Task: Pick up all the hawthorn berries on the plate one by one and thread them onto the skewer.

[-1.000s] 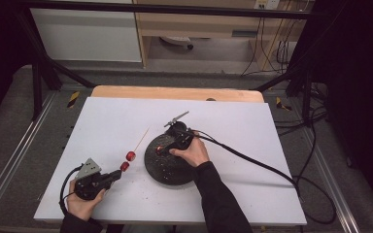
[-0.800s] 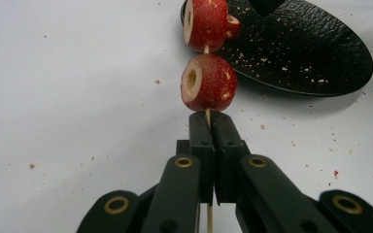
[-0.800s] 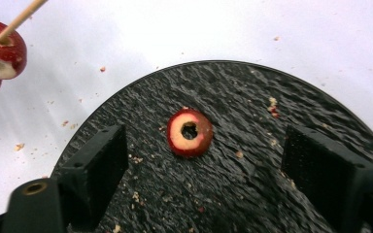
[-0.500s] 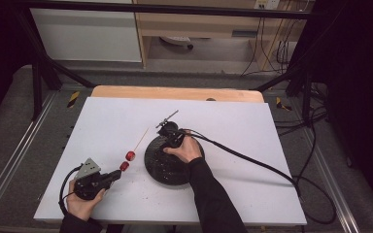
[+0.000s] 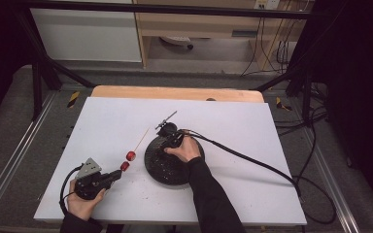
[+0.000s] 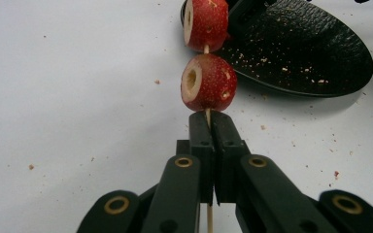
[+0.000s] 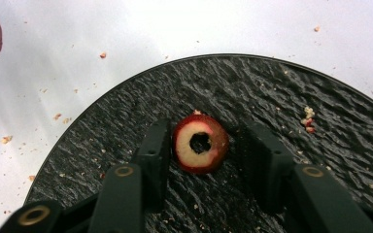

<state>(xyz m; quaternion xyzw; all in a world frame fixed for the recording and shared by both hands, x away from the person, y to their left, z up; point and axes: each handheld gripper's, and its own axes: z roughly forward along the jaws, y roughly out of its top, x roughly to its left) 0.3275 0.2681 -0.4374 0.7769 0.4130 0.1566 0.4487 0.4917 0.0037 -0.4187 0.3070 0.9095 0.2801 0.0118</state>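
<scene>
Right gripper view shows the right tool (image 7: 201, 145) over the black plate (image 7: 291, 97), jaws just closing around a cored red fruit (image 7: 200, 144), the left pad touching, the right still apart. Left tool (image 6: 212, 131) clamps the skewer (image 6: 207, 115) carrying two fruits above the table (image 6: 68, 73).

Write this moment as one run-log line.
left gripper: shut on skewer, two fruits threaded | right gripper: jaws just closing around cored fruit on black plate

A lab recording rig: a white table (image 5: 223, 121) inside black frame bars (image 5: 175, 8), cables (image 5: 272, 48) trailing behind.
</scene>
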